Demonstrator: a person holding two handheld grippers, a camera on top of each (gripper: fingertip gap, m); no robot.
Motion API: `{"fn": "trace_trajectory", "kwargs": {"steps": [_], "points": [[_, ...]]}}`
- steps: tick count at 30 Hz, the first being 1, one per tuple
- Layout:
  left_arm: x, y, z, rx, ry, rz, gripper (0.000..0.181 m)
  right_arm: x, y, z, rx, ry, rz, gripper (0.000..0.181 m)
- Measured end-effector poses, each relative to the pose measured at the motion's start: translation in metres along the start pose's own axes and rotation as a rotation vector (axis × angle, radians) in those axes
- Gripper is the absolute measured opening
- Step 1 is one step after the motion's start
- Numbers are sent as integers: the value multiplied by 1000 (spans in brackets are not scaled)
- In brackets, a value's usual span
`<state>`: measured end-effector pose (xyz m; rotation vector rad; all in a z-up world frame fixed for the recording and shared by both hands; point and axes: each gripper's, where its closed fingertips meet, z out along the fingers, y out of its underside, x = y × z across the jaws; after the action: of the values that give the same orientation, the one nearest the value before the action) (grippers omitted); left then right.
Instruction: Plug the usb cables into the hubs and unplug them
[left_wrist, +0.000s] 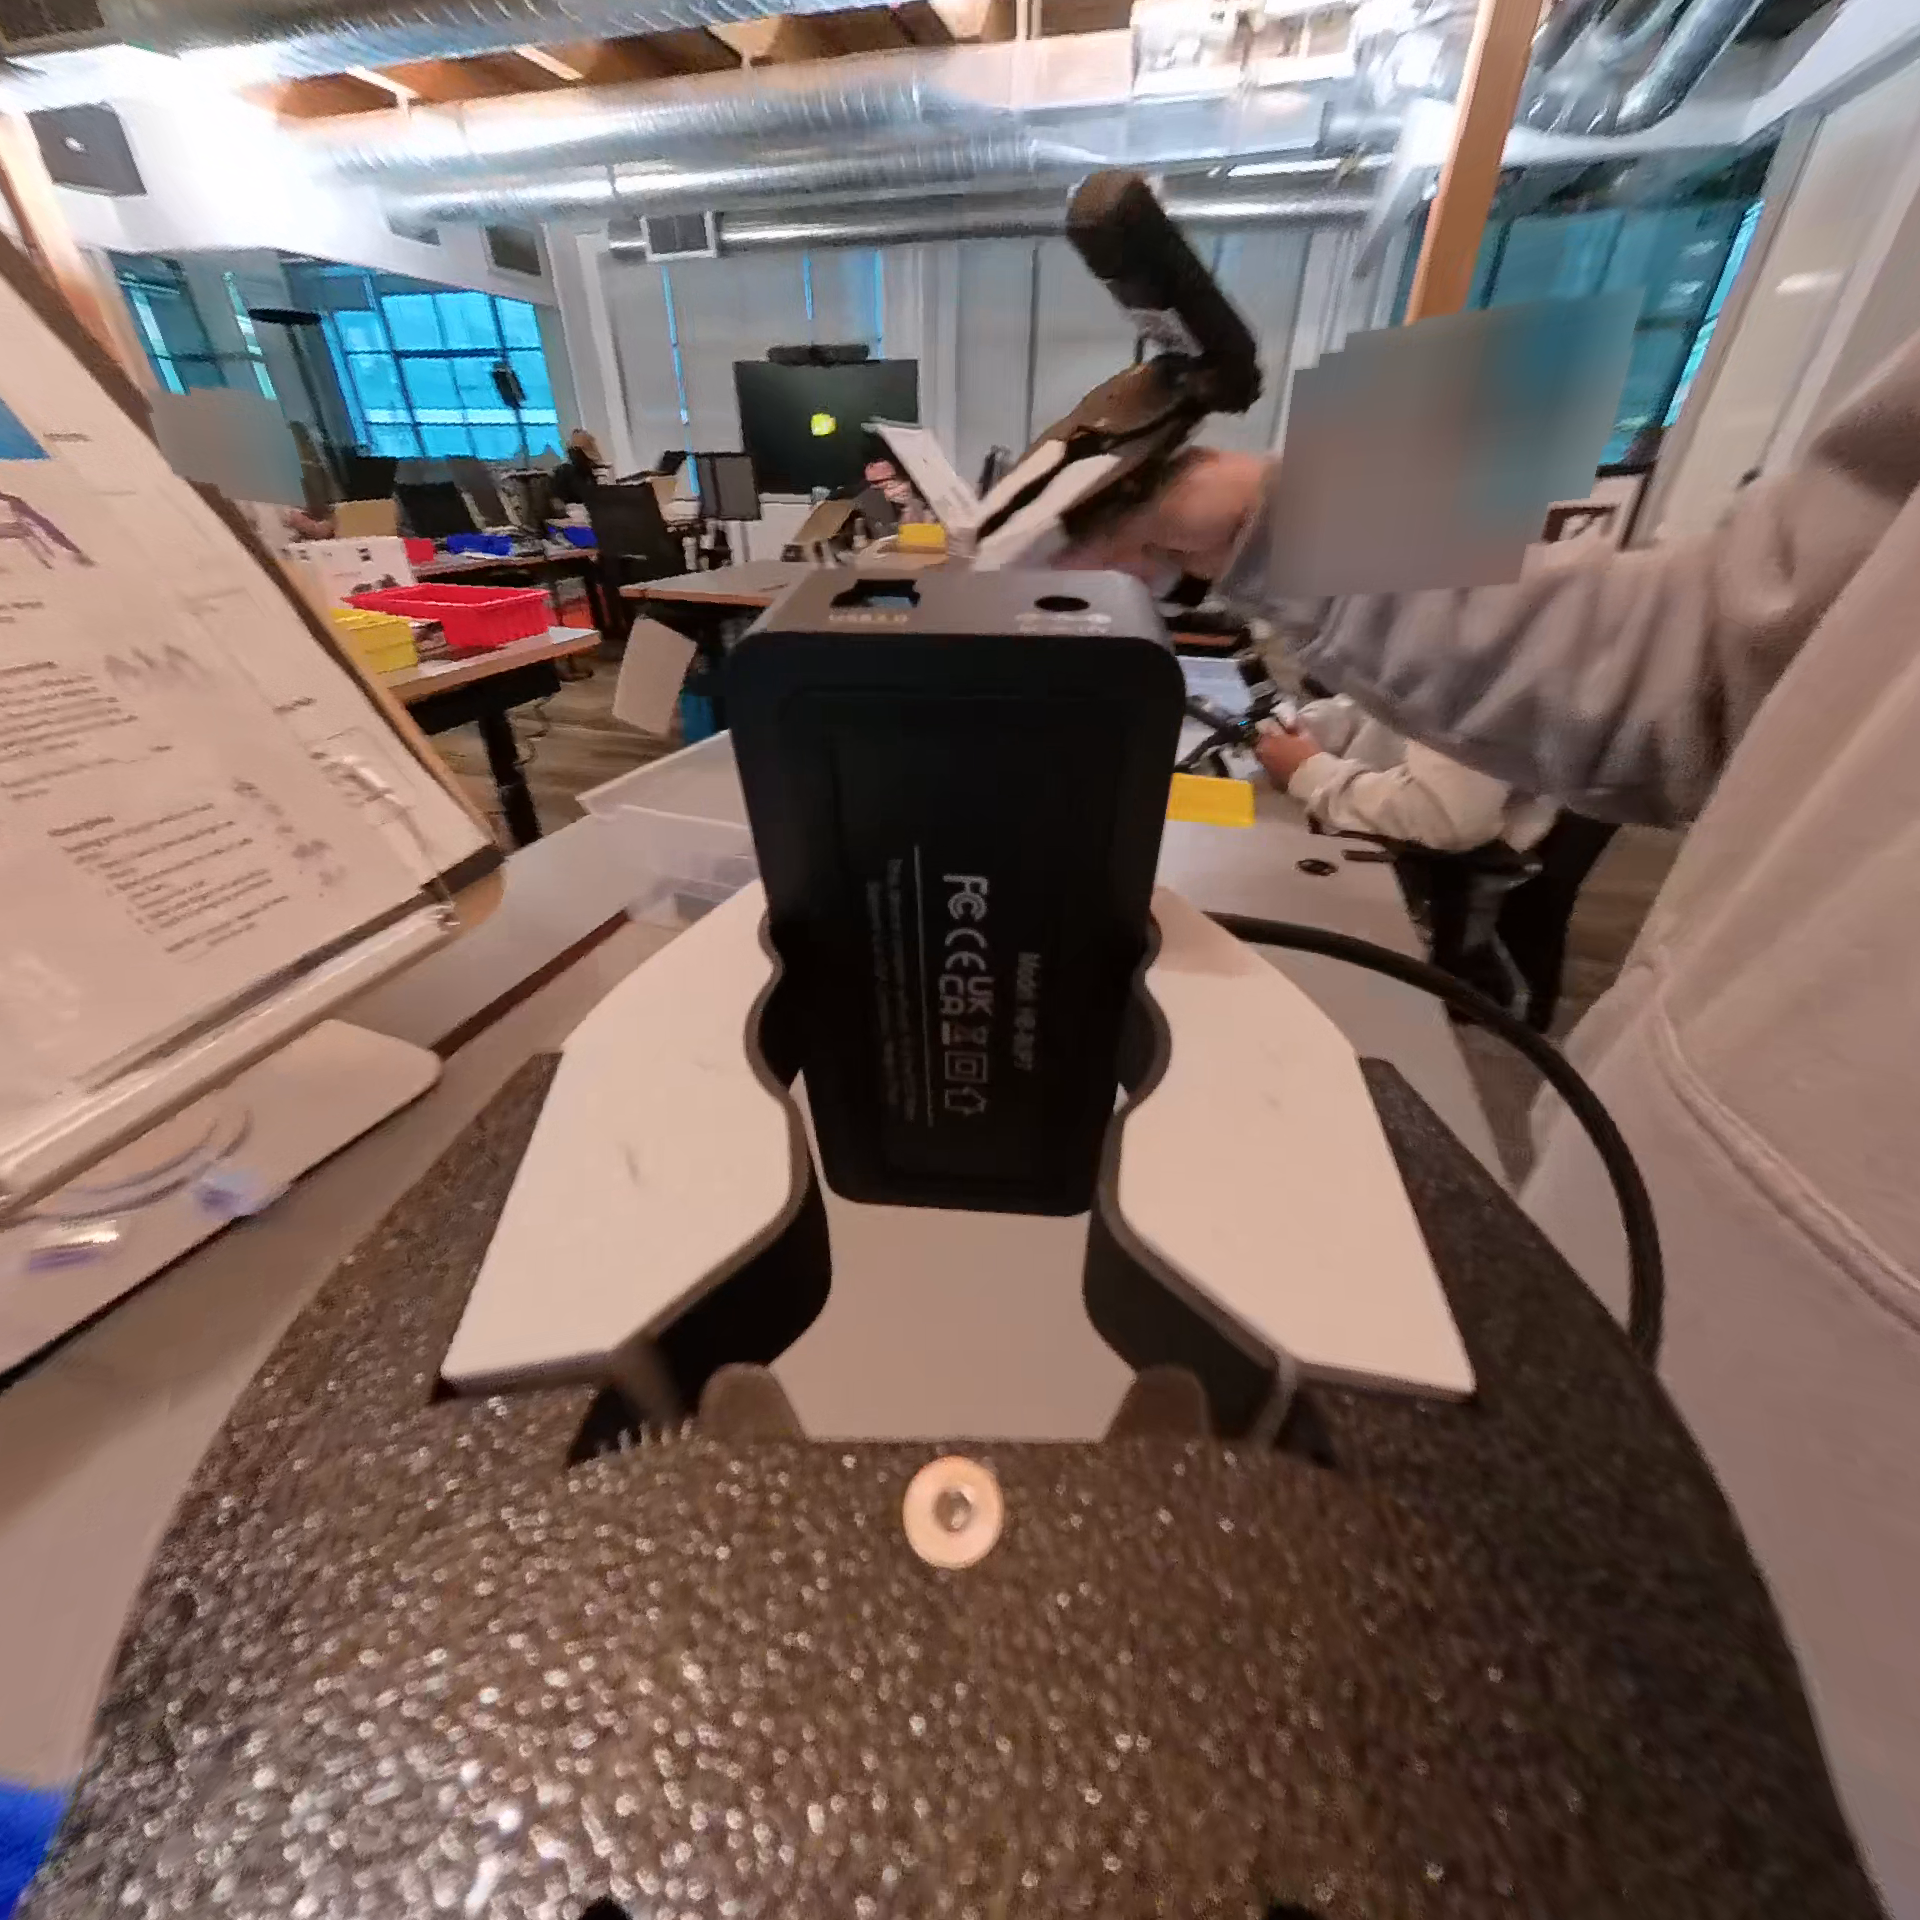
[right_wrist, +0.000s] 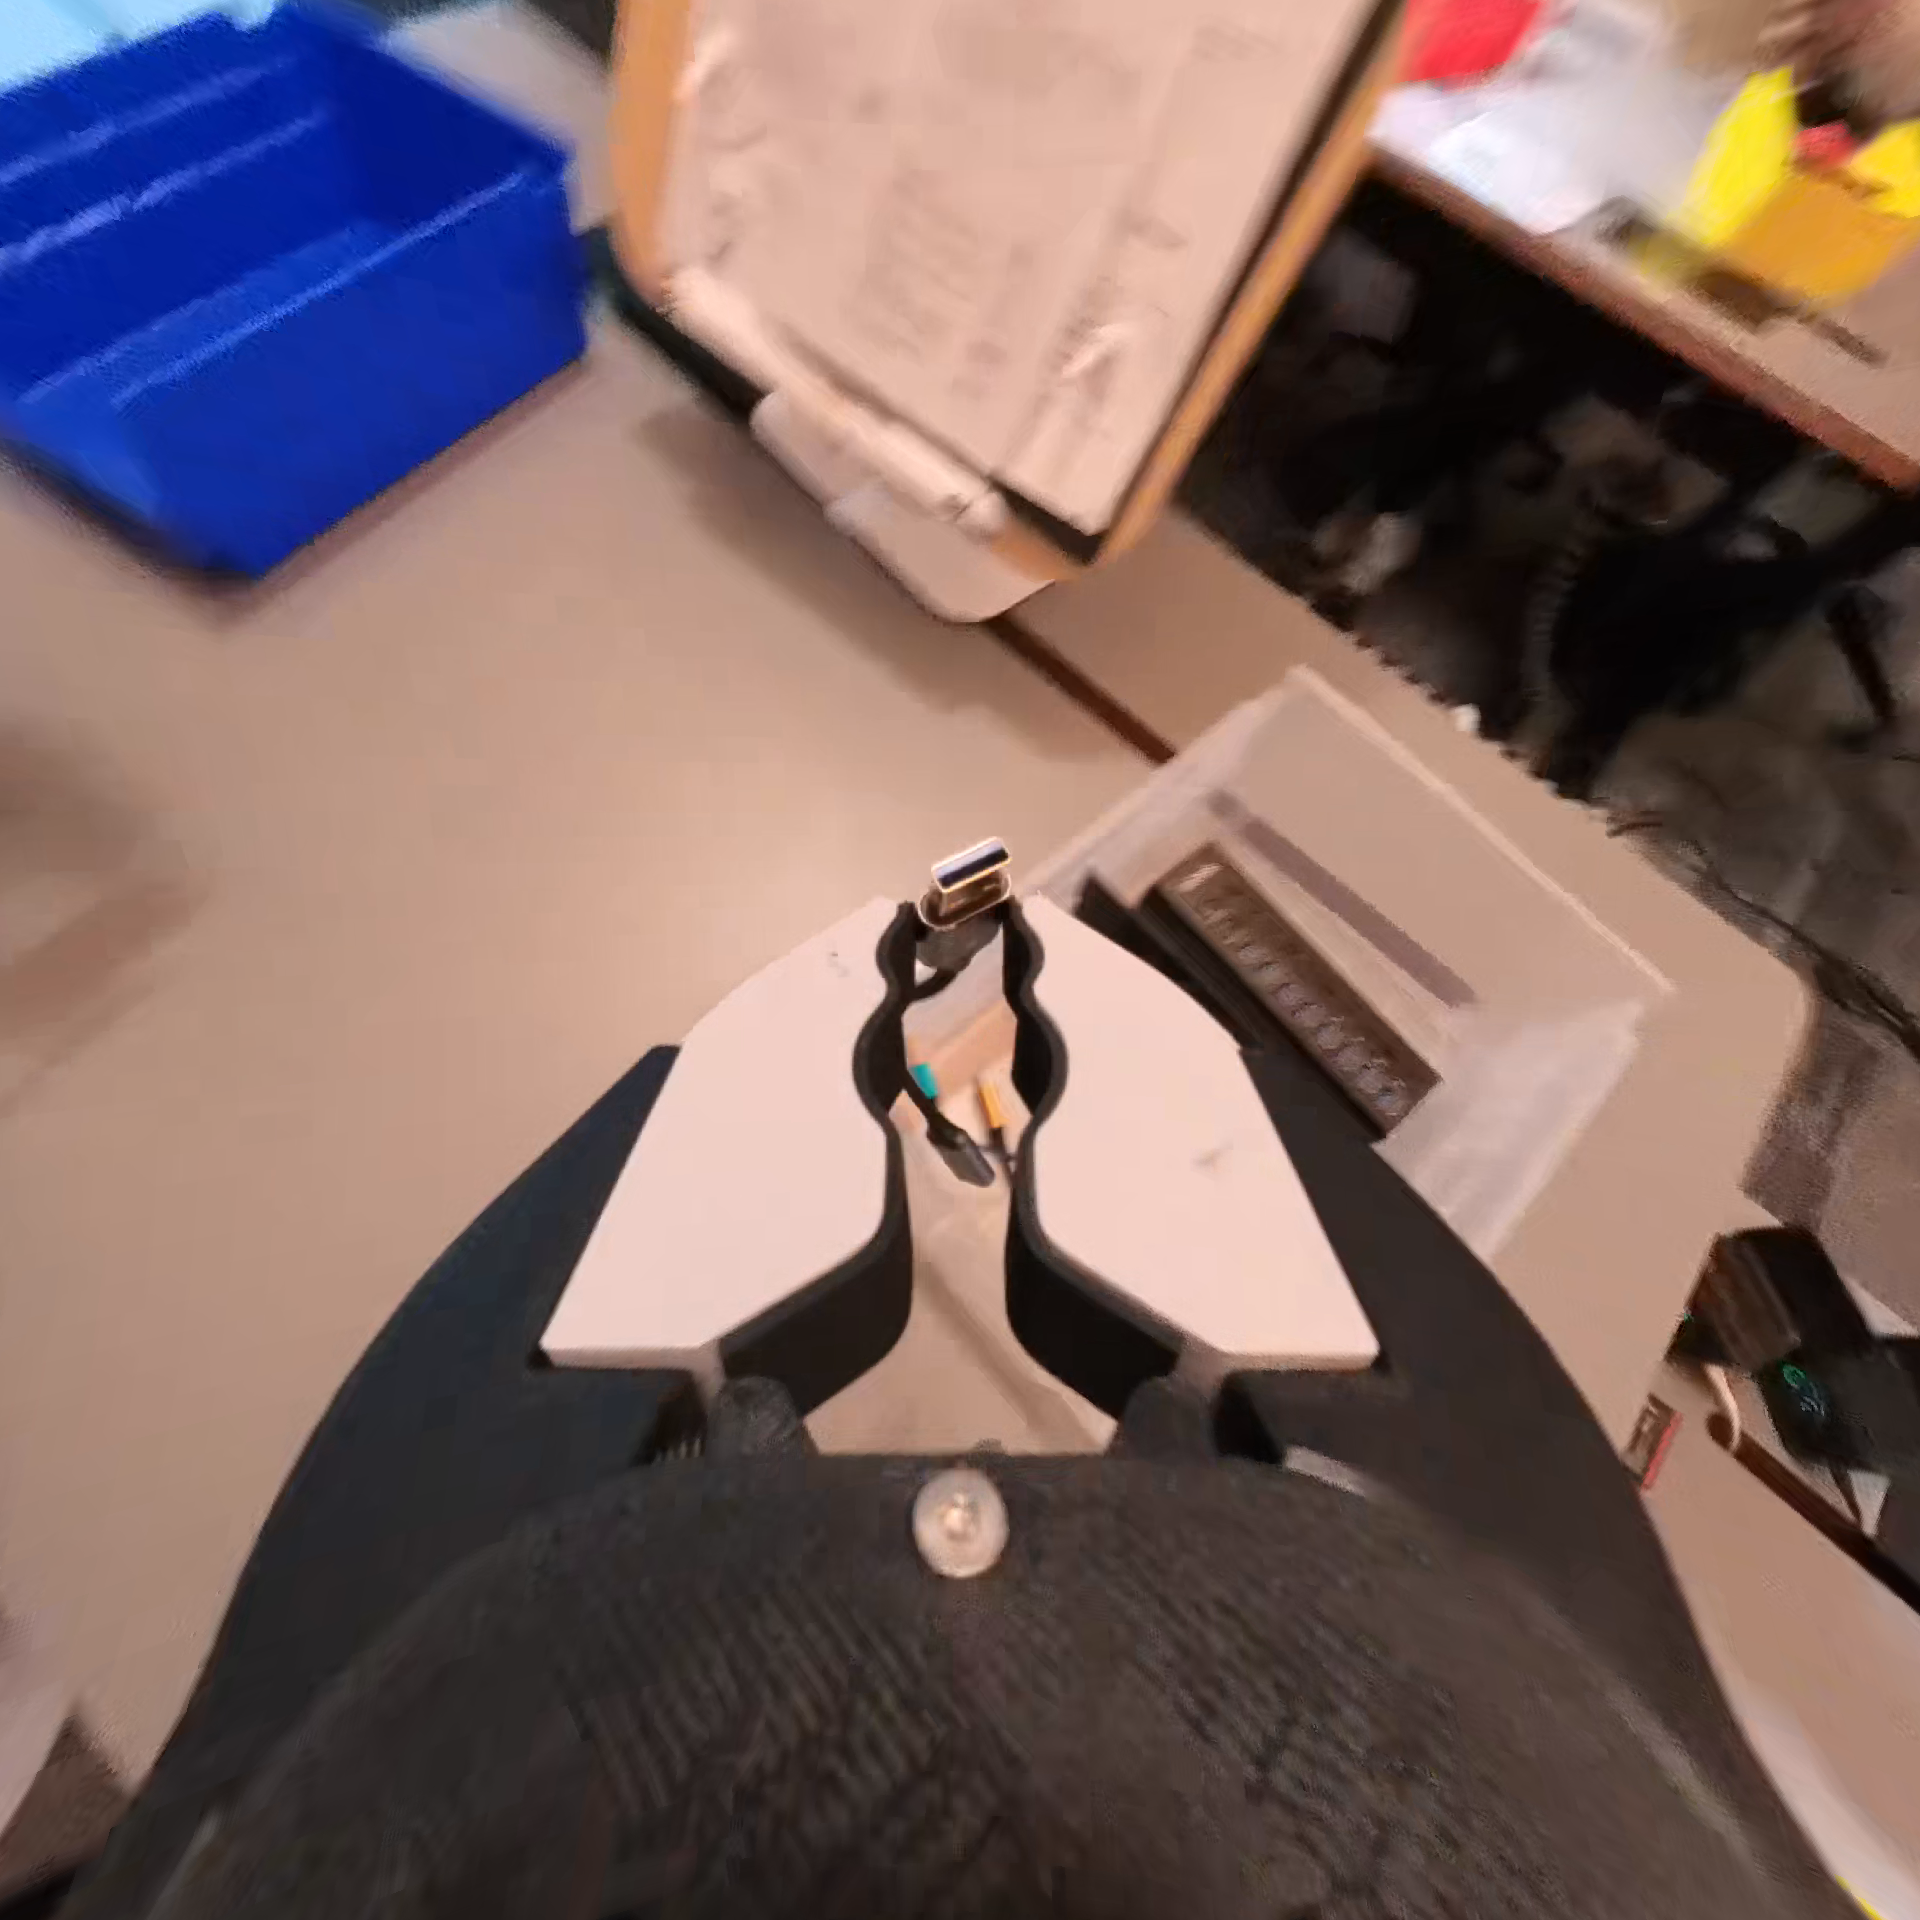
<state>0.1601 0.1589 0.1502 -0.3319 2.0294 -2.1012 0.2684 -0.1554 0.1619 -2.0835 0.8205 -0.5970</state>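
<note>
My left gripper (left_wrist: 958, 935) is shut on a black USB hub (left_wrist: 956, 831) and holds it upright above the table, its printed underside toward the camera and its port end (left_wrist: 951, 603) on top. The right gripper (left_wrist: 997, 509) shows beyond the hub in the left wrist view, tilted down toward that end. In the right wrist view my right gripper (right_wrist: 961, 920) is shut on a black USB cable plug (right_wrist: 966, 894); the metal USB-A tip sticks out past the fingertips. The cable (right_wrist: 935, 1122) runs back between the fingers.
A board with printed paper sheets (left_wrist: 177, 748) (right_wrist: 966, 239) leans at the left. A blue bin (right_wrist: 260, 301) sits at the far left of the table. A clear plastic box (right_wrist: 1340, 997) lies to the right. A black cable (left_wrist: 1558, 1101) loops beside a person's grey sleeve (left_wrist: 1621, 675).
</note>
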Motion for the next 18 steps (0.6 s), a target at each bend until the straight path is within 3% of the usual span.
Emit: {"fn": "trace_trajectory", "kwargs": {"steps": [1,4,6,10,12,14,18], "points": [[2,4,2,-2,2,-13,59,10,3,0,21,4,20,16],[8,19,6,-44,13,-35,59,33,12,-1,22,83,55,16],[12,22,8,-48,25,-43,59,28,19,7,5,21,69,16],[14,21,8,-29,36,-64,59,39,65,35,-150,25,184,16],[15,19,8,-19,36,-66,59,43,71,42,-155,67,207,16],[16,22,9,-36,39,-62,59,36,72,60,-132,24,229,15],[14,22,12,-42,39,-70,59,25,100,109,-207,-45,276,16]]}}
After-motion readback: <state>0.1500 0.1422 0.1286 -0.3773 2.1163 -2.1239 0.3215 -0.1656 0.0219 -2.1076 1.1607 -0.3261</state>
